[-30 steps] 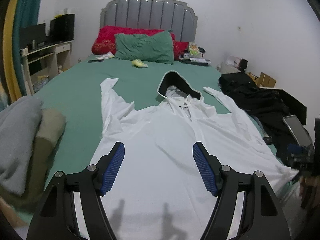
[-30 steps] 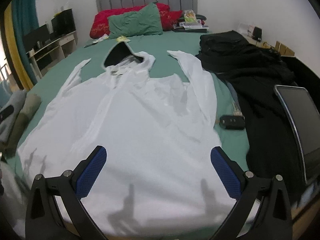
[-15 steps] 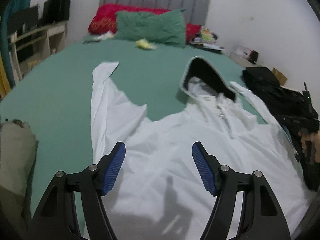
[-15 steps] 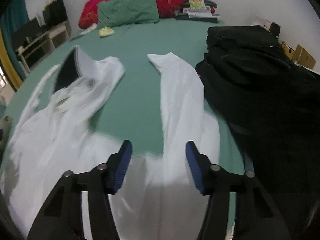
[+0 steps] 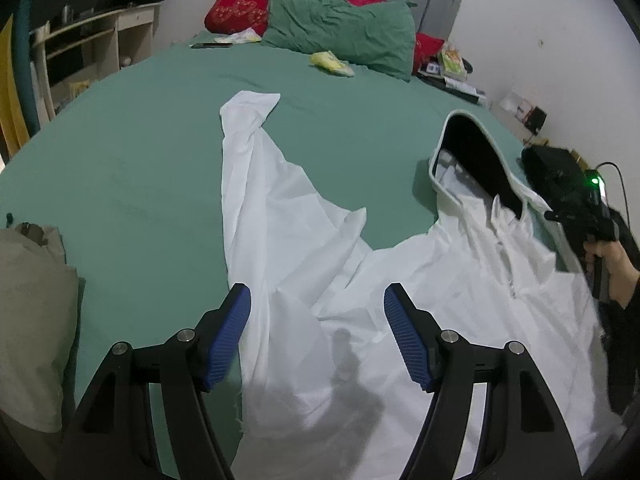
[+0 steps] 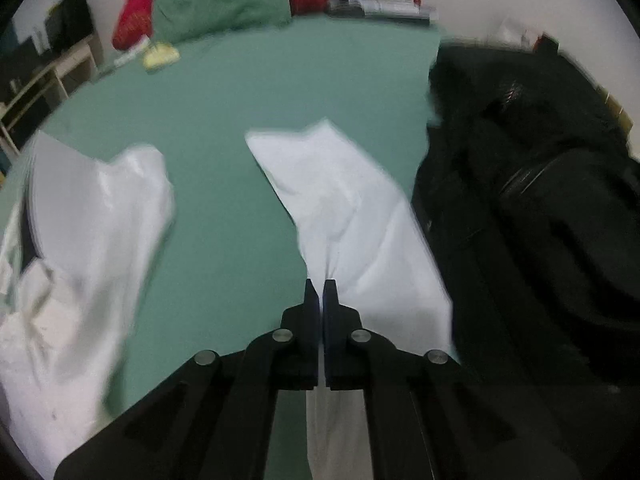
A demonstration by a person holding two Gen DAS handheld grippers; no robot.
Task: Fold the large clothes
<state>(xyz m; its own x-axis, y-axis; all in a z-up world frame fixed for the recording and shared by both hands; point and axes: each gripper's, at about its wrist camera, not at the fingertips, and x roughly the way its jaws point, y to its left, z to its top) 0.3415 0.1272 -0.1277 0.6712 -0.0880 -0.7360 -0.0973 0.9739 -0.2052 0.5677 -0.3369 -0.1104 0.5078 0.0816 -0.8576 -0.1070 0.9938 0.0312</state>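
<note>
A white hoodie (image 5: 440,300) lies flat on the green bed sheet (image 5: 120,160), its dark-lined hood (image 5: 476,160) toward the pillows. Its left sleeve (image 5: 256,168) stretches up the bed. My left gripper (image 5: 318,300) hovers open above where that sleeve meets the body, with no cloth between the blue pads. In the right wrist view my right gripper (image 6: 322,290) is shut on the right sleeve (image 6: 344,200); the cloth's creases run into its tips. The hood (image 6: 100,200) lies blurred to its left. A person's hand (image 5: 616,264) holds the right gripper's handle.
A pile of black clothing (image 6: 540,200) lies right beside the right sleeve. A green pillow (image 5: 340,32), a red pillow (image 5: 240,12) and a yellow packet (image 5: 332,62) sit at the bed's head. Folded beige cloth (image 5: 32,300) is at the left edge, a shelf desk (image 5: 80,40) beyond.
Both grippers moved up the bed from the hem. The right one went from wide open to shut on the right sleeve. The left stayed open and shifted toward the left sleeve.
</note>
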